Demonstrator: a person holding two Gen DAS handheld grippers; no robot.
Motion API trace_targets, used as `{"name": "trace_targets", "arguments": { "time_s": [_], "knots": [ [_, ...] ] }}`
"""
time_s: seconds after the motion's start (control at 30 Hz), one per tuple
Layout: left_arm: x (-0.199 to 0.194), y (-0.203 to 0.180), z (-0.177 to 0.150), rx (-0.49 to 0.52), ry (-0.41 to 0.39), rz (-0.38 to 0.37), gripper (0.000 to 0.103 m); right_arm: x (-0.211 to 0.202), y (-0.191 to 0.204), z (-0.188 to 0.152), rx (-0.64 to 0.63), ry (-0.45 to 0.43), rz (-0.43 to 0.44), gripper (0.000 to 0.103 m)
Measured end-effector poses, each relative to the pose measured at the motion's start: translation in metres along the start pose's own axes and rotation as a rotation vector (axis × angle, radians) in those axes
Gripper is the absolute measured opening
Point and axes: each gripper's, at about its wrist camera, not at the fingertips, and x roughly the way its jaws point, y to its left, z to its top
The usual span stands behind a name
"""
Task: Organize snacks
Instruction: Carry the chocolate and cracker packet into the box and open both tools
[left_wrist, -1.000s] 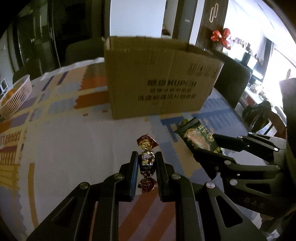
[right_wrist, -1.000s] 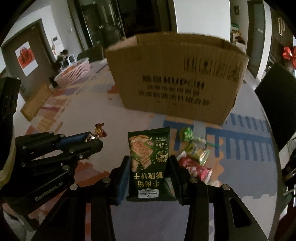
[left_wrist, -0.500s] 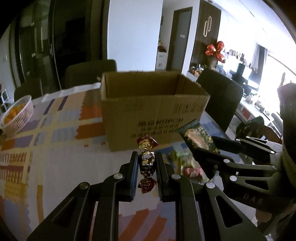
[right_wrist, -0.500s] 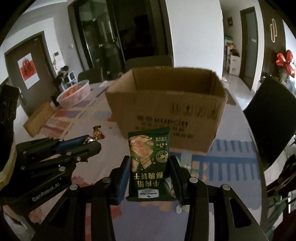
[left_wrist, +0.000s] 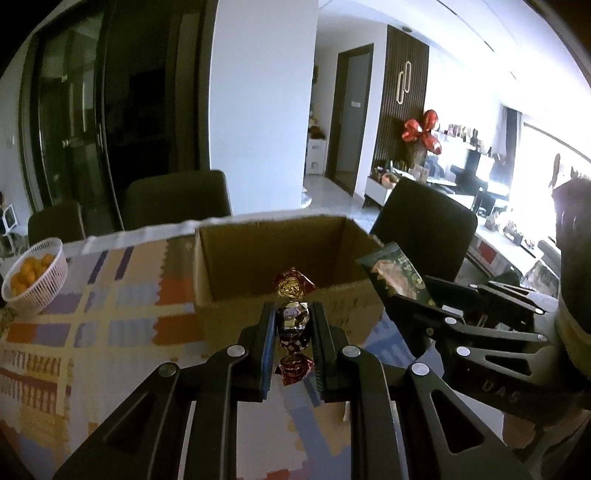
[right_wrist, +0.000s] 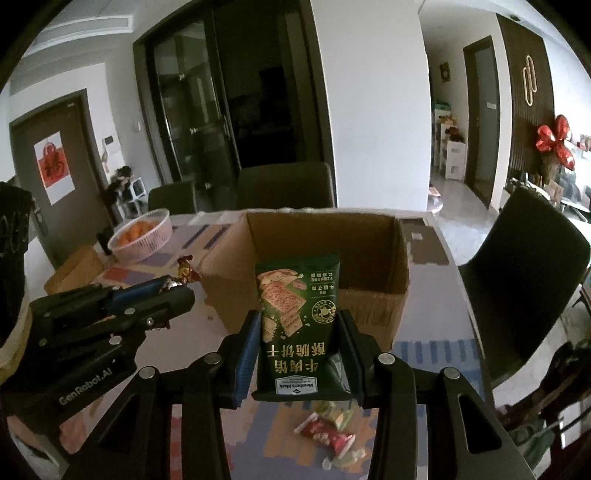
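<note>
My left gripper (left_wrist: 293, 317) is shut on a red and gold foil-wrapped candy (left_wrist: 293, 321), held above the table just before the open cardboard box (left_wrist: 273, 258). My right gripper (right_wrist: 299, 328) is shut on a green cracker packet (right_wrist: 297, 321), held upright in front of the same box (right_wrist: 325, 251). Each gripper shows in the other's view: the right (left_wrist: 417, 299) to the right with the packet (left_wrist: 397, 273), the left (right_wrist: 177, 291) to the left with the candy (right_wrist: 186, 271). The box's inside looks empty where visible.
Loose snack packets (right_wrist: 328, 432) lie on the patterned tablecloth (left_wrist: 74, 332) below my right gripper. A pink basket of oranges (left_wrist: 35, 280) stands at the far left (right_wrist: 142, 236). Dark chairs (left_wrist: 177, 201) stand behind the table and one on the right (right_wrist: 524, 273).
Both grippers have risen with their snacks and now look down over the box rim into its open top. The grips have not changed.
</note>
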Motion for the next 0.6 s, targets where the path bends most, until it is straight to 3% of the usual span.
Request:
{"name": "trace_targets", "arguments": {
  "time_s": [0.33, 0.6],
  "knots": [
    [0.015, 0.004, 0.037, 0.005, -0.023, -0.012, 0.019, 0.008, -0.01, 0.034, 0.011, -0.031, -0.003, 0.042],
    [0.047, 0.015, 0.058, 0.001, 0.027, -0.018, 0.019, 0.029, -0.023, 0.052, 0.029, -0.021, -0.007, 0.042]
  ]
}}
